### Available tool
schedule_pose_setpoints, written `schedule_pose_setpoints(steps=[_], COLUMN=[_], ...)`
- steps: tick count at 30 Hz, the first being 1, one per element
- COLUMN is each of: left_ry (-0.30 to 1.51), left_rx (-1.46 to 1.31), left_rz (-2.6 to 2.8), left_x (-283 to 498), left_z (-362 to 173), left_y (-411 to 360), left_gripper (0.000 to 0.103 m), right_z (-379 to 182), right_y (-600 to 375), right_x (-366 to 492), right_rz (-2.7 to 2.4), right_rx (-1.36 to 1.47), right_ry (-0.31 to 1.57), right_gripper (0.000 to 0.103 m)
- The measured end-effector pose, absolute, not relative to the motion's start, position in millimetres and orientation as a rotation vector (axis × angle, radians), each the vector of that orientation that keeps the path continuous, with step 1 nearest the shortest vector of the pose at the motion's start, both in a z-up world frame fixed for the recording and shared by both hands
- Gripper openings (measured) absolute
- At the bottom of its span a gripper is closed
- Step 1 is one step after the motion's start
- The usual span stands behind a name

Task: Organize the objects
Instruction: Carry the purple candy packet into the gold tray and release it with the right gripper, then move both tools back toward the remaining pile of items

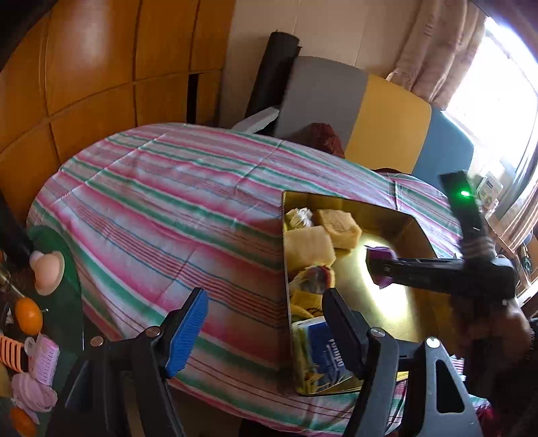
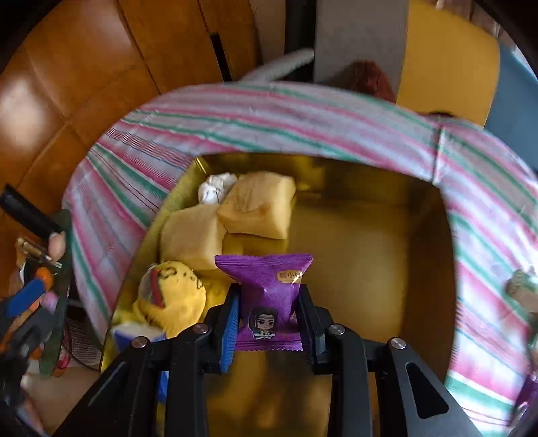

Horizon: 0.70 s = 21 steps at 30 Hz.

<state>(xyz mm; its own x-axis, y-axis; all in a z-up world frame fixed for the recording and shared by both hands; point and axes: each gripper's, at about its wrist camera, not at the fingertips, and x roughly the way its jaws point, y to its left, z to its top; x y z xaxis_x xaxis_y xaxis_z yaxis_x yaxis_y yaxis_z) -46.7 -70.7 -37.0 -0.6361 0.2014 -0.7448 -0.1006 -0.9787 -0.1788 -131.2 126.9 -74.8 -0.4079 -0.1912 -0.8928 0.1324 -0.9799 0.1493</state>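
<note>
Ahead of me: table under a pink, green and white striped cloth (image 1: 175, 188). Glossy orange-brown wood panel wall (image 1: 101, 67) behind it on the left, plain cream wall (image 1: 336, 27) further right. Chair backs in grey (image 1: 322, 101), yellow (image 1: 386, 131) and blue (image 1: 444, 148) sit past the far edge. Pale curtain (image 1: 437, 50) hangs beside a bright, blown-out window (image 1: 497, 107) on the right.
</note>
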Motion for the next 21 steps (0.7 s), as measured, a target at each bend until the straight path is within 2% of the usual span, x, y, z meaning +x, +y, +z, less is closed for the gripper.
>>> schedule_pose_setpoints(steps=[8, 12, 16, 21], left_ry=[-0.222, -0.236, -0.234, -0.229], left_rx=[-1.293, -1.312, -1.305, -1.290], left_rz=[2.670, 2.669, 2.674, 2.674], left_x=[-51.5, -53.2, -52.5, -50.9], left_z=[-52.2, -55.3, -54.1, -51.8], left_y=[-79.1, -81.7, -81.7, -78.4], left_gripper=[0.071, 0.071, 0.071, 0.071], right_z=[-95.7, -97.3, -91.5, -69.4], right_y=[105.5, 100.9, 104.9, 127.0], right_x=[-158.8, -162.9, -157.5, -133.0], right_rz=[-2.480, -2.486, -2.502, -2.548], right_rx=[1.666, 1.666, 1.624, 1.540], right_ry=[-0.055, -0.051, -0.081, -0.148], right_gripper=[0.033, 0.037, 0.057, 0.077])
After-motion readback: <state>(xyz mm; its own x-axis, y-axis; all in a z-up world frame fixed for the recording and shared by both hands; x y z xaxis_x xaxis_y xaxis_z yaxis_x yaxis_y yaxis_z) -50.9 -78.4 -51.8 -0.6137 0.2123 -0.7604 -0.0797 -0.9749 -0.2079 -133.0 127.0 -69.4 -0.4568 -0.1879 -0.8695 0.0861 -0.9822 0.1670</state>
